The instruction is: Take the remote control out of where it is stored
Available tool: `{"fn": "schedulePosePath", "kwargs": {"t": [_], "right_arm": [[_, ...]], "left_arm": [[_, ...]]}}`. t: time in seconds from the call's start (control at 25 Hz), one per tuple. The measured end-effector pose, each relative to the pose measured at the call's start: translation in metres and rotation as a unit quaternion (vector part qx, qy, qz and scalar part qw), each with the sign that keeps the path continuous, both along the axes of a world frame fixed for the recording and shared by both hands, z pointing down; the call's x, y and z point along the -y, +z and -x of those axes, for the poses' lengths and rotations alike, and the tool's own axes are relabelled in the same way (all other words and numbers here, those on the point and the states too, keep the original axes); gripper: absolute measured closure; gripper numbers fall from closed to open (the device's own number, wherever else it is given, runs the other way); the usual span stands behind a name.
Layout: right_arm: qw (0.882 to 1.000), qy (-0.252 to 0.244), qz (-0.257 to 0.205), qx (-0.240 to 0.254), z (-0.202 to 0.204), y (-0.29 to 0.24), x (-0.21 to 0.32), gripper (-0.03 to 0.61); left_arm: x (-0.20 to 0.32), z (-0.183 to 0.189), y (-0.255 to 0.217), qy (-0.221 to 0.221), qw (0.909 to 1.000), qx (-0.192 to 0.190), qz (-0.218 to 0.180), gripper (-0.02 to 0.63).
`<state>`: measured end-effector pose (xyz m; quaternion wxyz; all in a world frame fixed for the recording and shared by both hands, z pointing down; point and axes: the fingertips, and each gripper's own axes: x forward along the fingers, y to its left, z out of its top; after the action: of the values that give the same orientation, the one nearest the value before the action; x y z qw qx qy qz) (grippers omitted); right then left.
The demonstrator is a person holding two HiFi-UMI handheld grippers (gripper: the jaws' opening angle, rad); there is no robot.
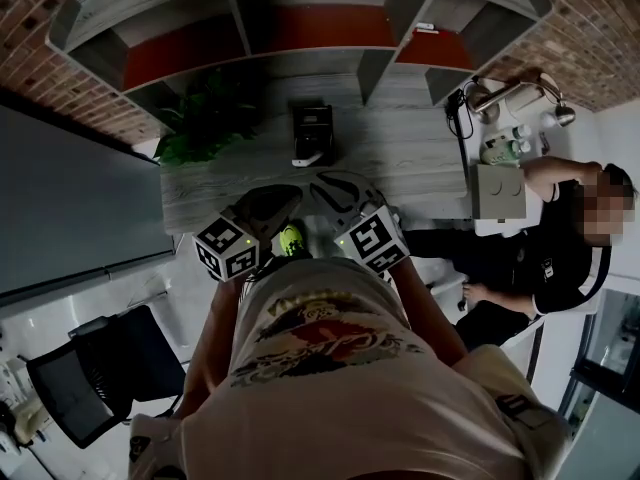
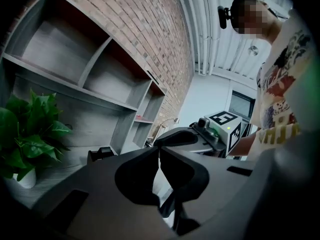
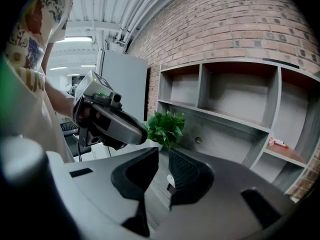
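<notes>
The person holds the left gripper (image 2: 159, 150) and the right gripper (image 3: 163, 156) out in front, close side by side. The left jaws meet at the tips. The right jaws stand a little apart. Both are empty.

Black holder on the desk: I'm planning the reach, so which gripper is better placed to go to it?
Probably the right gripper: its jaws stand slightly apart, and the head view shows it a little nearer the black holder. The left gripper has its jaws together.
</notes>
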<state>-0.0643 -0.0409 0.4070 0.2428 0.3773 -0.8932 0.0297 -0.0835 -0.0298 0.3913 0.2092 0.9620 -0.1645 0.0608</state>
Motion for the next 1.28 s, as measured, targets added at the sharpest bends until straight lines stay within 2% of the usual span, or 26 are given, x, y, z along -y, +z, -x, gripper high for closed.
{"fn": "schedulePosePath", "kwargs": {"t": [0.2, 0.56, 0.76, 0.92, 1.12, 1.28], "right_arm": [[1.000, 0.000, -0.001, -0.026, 0.012, 0.005, 0.019, 0.531], [0.998, -0.001, 0.007, -0.070, 0.012, 0.021, 0.040, 0.529], [0.997, -0.004, 0.022, -0.073, 0.006, 0.027, 0.054, 0.529], [0.995, -0.018, 0.026, -0.097, -0.006, 0.041, 0.068, 0.524], [0.990, -0.042, 0.041, -0.127, -0.011, 0.063, 0.081, 0.467], [0.989, -0.060, 0.050, -0.129, -0.014, 0.077, 0.093, 0.430]], "left_arm": [[0.025, 0.018, 0.006, -0.009, 0.9999, 0.013, 0.002, 0.607], [0.048, 0.036, 0.014, -0.021, 0.9998, 0.000, 0.004, 0.607], [0.059, 0.041, 0.014, -0.045, 0.9990, 0.000, -0.001, 0.607], [0.067, 0.044, 0.015, -0.071, 0.9975, 0.000, 0.005, 0.607], [0.074, 0.043, 0.012, -0.098, 0.9949, 0.007, 0.020, 0.607], [0.081, 0.038, 0.029, -0.108, 0.9933, 0.013, 0.037, 0.607]]}}
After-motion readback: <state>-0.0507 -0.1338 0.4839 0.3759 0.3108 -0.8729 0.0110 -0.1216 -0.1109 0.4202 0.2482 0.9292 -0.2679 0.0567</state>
